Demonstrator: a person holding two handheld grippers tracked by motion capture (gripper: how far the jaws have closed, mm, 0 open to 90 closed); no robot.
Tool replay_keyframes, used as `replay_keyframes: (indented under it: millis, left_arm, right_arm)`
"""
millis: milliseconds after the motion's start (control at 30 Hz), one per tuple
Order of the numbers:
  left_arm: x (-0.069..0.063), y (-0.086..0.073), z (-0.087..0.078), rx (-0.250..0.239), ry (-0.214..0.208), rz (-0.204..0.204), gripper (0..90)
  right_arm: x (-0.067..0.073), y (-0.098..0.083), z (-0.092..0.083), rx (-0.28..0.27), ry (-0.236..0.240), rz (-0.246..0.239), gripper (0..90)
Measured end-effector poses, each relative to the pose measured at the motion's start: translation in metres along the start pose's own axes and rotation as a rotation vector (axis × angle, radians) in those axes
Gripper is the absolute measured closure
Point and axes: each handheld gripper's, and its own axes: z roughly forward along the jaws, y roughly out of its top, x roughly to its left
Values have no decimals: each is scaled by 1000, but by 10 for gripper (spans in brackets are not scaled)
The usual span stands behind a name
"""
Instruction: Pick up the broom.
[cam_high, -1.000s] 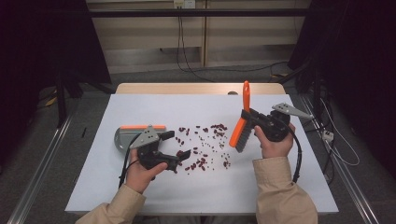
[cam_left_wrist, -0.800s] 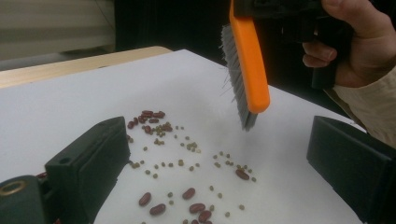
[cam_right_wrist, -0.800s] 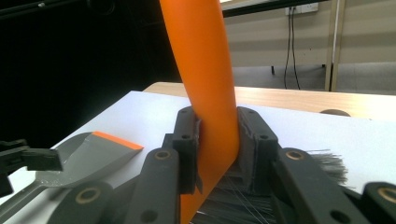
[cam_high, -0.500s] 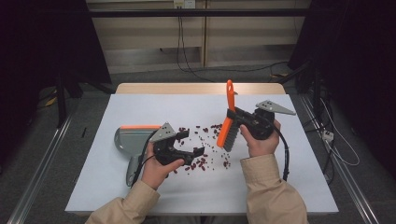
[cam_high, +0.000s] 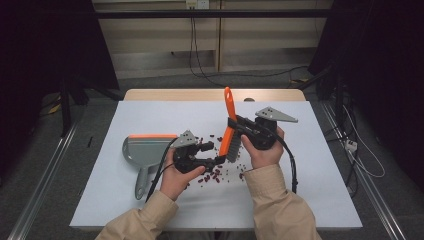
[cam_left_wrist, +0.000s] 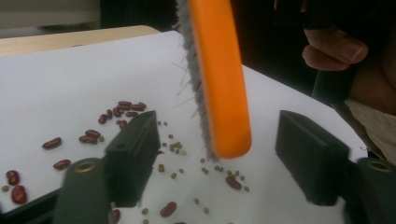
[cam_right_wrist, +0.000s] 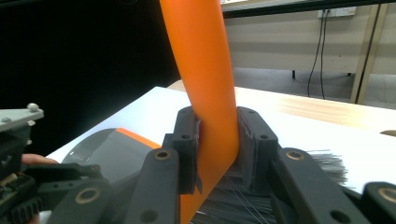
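White table (cam_high: 310, 165), red beans (cam_high: 216, 176) scattered mid-surface. Right gripper (cam_right_wrist: 217, 140) clamped on orange brush (cam_high: 229, 125); left gripper (cam_left_wrist: 217, 163) just narrowing, half-wide, nothing gripped, brush tip between. Grey dustpan (cam_high: 145, 152) left.

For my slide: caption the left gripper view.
Orange brush held upright between the open left gripper over scattered beans on the white table.

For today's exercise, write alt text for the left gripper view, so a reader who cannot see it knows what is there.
An orange brush with grey bristles hangs tip-down over a white table, between the left gripper's two black jaws, which do not touch it. Red beans and small green ones lie scattered beneath. A hand shows at the upper right.
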Motion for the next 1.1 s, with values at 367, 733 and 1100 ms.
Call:
replay_keyframes:
  millis: [367,733,1100]
  left_arm:
    - [3,-1,5,23,37,-38,570]
    - [5,-3,2,23,110,-52,706]
    - [13,-2,-11,-41,197,-79,706]
  right_arm:
    - [17,2,11,19,24,-44,710]
    - [27,1,17,35,33,-76,696]
    - [37,-8,23,37,-42,-51,253]
